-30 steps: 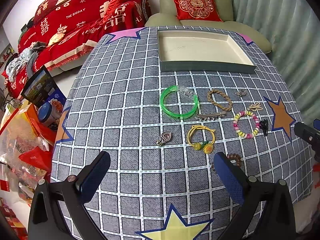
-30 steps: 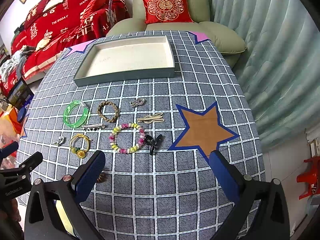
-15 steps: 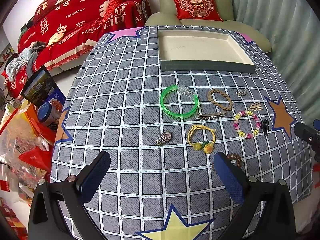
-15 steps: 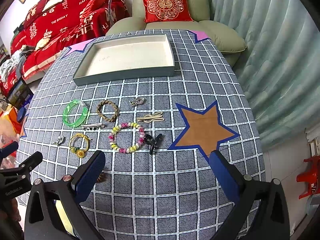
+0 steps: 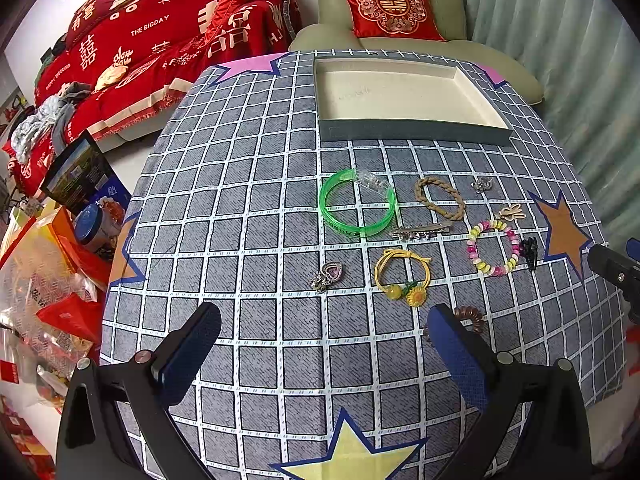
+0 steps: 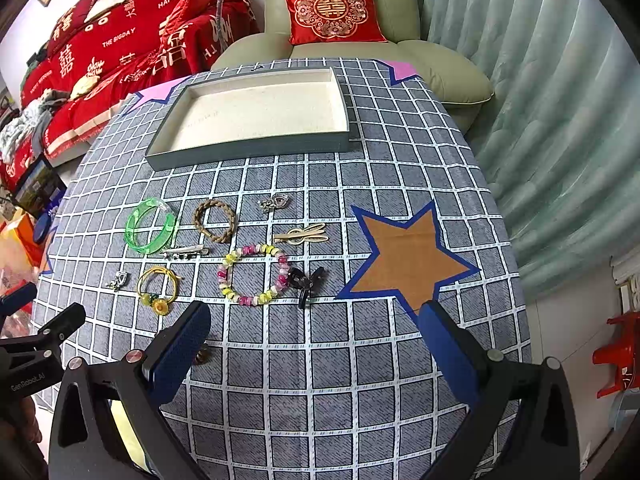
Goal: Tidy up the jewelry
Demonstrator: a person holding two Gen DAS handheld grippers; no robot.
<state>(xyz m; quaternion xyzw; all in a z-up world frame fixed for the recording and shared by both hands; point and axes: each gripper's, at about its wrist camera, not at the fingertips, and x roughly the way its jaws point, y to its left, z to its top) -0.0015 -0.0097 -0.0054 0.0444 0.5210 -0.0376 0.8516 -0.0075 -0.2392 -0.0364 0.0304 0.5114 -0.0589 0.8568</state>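
On the checked tablecloth [image 6: 400, 168], the beaded bracelet [image 6: 253, 274] lies just ahead of the empty, wide-apart right hand-held gripper [image 6: 312, 344].

— What carries everything?
— A table [image 6: 400, 184] under a grey checked cloth with coloured stars.
— And on it?
— A shallow tray [image 6: 248, 148] at the far side; nearer, a green bangle [image 6: 150, 226], braided bracelet [image 6: 214, 220], beaded bracelet [image 6: 254, 274], clips and charms.

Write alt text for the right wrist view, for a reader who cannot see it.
The right gripper, fingers spread wide and holding nothing, hovers above a grid-patterned tablecloth where jewelry lies scattered: a green bangle, braided bracelet, beaded bracelet, yellow flower hair tie and several clips. An empty shallow tray sits beyond them.
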